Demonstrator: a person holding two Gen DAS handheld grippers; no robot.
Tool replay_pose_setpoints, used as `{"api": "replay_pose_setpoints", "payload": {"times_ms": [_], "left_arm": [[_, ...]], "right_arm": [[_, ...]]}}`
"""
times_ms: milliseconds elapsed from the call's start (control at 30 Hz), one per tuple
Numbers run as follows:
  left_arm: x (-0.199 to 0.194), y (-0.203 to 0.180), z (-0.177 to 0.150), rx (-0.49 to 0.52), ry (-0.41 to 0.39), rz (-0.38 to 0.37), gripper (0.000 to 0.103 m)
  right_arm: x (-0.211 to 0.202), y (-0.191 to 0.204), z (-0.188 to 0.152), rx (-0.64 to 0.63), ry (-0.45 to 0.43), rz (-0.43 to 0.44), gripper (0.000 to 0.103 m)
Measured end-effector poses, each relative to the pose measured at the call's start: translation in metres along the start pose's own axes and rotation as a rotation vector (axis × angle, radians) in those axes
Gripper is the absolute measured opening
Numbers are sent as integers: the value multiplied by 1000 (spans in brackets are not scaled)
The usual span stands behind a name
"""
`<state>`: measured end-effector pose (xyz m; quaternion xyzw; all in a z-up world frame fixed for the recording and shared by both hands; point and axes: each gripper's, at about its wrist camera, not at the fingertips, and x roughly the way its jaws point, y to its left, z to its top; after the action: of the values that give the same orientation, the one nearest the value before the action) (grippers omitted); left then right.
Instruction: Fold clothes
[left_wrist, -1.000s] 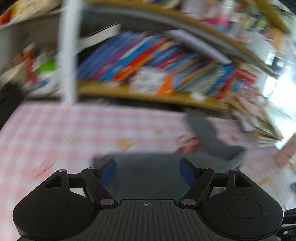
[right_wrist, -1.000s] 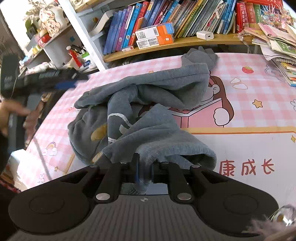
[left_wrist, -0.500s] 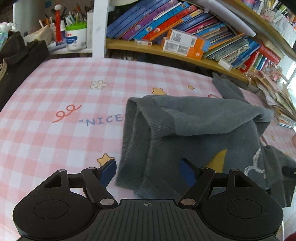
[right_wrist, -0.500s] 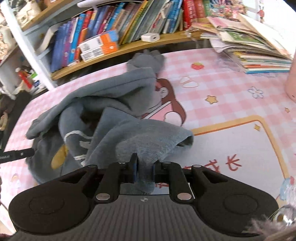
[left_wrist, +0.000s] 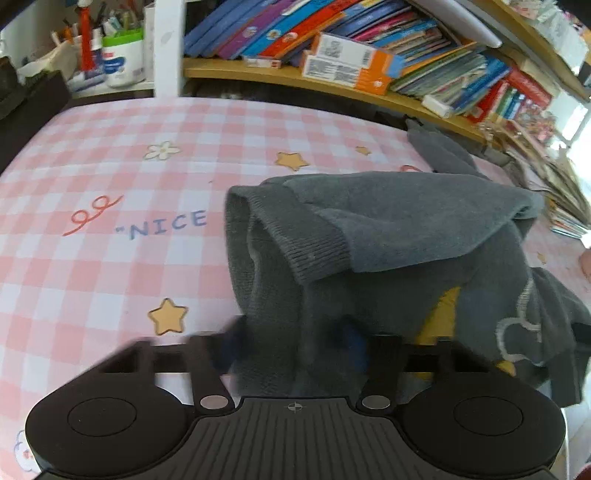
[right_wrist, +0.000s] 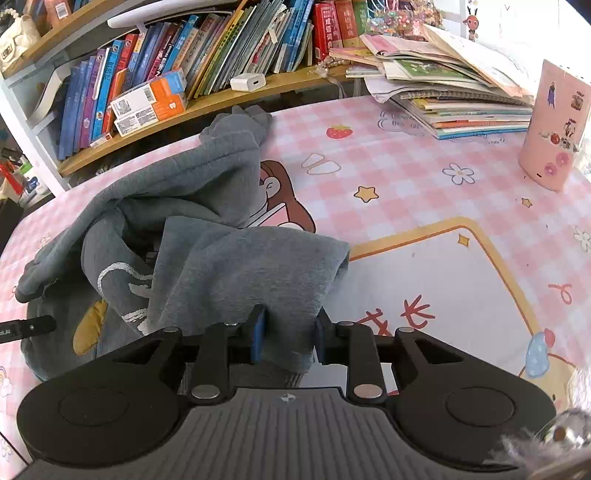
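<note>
Since a moment ago left gripper (left_wrist: 291, 350) dropped onto the crumpled grey knit sweater (left_wrist: 388, 236) on the pink checked tablecloth (left_wrist: 110, 258), jaws closing around its near-left hem; right gripper (right_wrist: 288, 338) opening, loosening the near-right fold

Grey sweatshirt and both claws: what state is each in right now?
Grey sweatshirt: crumpled, unfolded, heaped on the pink checked tablecloth.
Left claw: closing, sweatshirt hem between its blurred fingers.
Right claw: opening, a fold of sweatshirt between the pads, small gaps either side.
</note>
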<state>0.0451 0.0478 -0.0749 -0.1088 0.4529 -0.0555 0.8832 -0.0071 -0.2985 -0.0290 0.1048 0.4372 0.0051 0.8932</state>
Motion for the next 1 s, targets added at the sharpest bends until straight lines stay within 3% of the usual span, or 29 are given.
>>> {"api": "replay_pose_setpoints", "payload": {"times_ms": [67, 200, 367, 467, 533, 633, 733, 867, 1000], "left_arm": [[-2, 1, -2, -8, 7, -59, 19], [-18, 5, -5, 2, -44, -59, 14], [-67, 45, 9, -83, -179, 51, 13], [-82, 69, 6, -102, -158, 121, 14], [-81, 81, -5, -114, -99, 160, 14], [-75, 92, -22, -148, -30, 180, 17], [-78, 97, -28, -175, -35, 182, 26], [-91, 97, -26, -143, -85, 176, 33], [-106, 86, -20, -79, -175, 127, 34]], "right_arm": [[1, 3, 0, -5, 5, 4, 26], [4, 15, 1, -27, 9, 16, 26], [4, 32, 0, -66, 29, 101, 26], [4, 48, -3, -128, 40, 152, 26], [5, 56, -5, -155, 49, 167, 26], [7, 59, -6, -150, 62, 165, 26], [8, 56, -5, -114, 59, 142, 24], [6, 43, -2, -27, 56, 146, 23], [3, 37, -2, 21, 76, 170, 27]]}}
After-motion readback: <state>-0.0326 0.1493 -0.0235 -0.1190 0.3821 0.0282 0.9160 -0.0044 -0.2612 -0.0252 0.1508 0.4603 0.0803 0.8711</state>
